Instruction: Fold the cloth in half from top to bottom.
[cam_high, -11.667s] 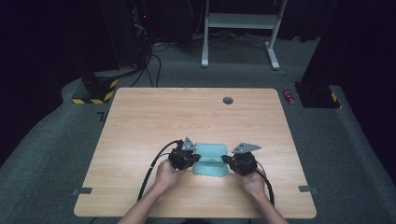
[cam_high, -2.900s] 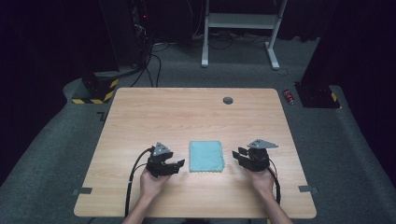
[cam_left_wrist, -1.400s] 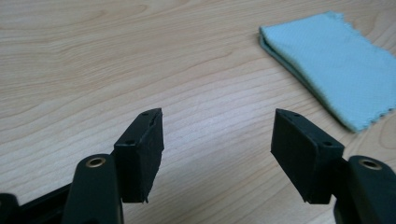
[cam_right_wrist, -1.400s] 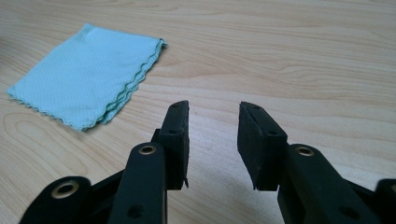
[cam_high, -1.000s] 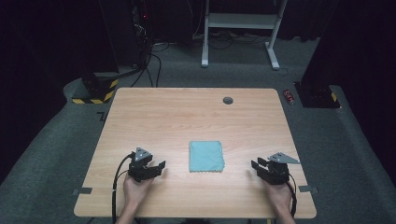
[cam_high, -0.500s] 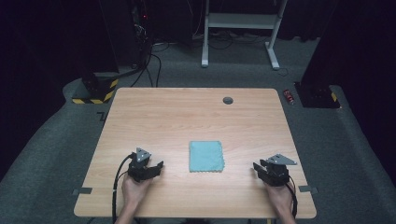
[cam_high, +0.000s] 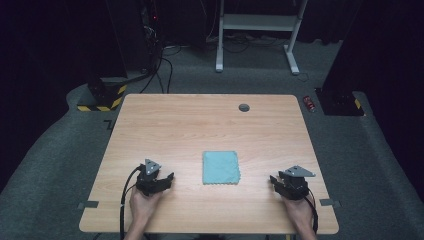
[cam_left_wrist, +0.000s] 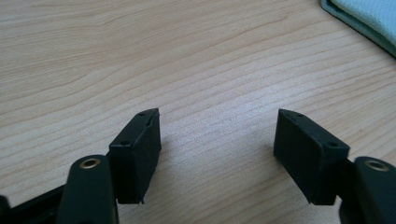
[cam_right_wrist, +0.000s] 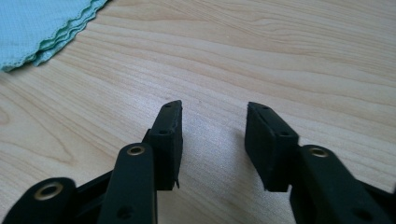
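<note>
Standing apart over bare wood, the 2 jaws of the left gripper (cam_left_wrist: 217, 156) have nothing between them, and they have just been opening a little further. The right gripper (cam_right_wrist: 212, 147) shows the same: its 2 black jaws stand apart, narrower than the left pair, with only wood grain in the gap, and they too have just been opening.

Outward from the jaws, the folded teal cloth (cam_high: 221, 167) lies flat on the table (cam_high: 200, 120), between the 2 grippers and apart from both. In the left gripper view 1 corner of it shows at the upper right; in the right gripper view its stacked, wavy edges show at the upper left. It looks to be several layers thick, though the exact count is hard to read.

In the high view the left gripper (cam_high: 167, 178) sits near the front edge of the table, left of the cloth, and the right gripper (cam_high: 276, 181) sits near the front edge on the other side. Nothing lies on the wood between either gripper and the cloth.

Farther off, a small dark round disc (cam_high: 244, 107) sits near the table's far edge. On the grey floor beyond stand a white frame (cam_high: 257, 22), black cables (cam_high: 162, 65) and a yellow-and-black striped block (cam_high: 102, 102).
</note>
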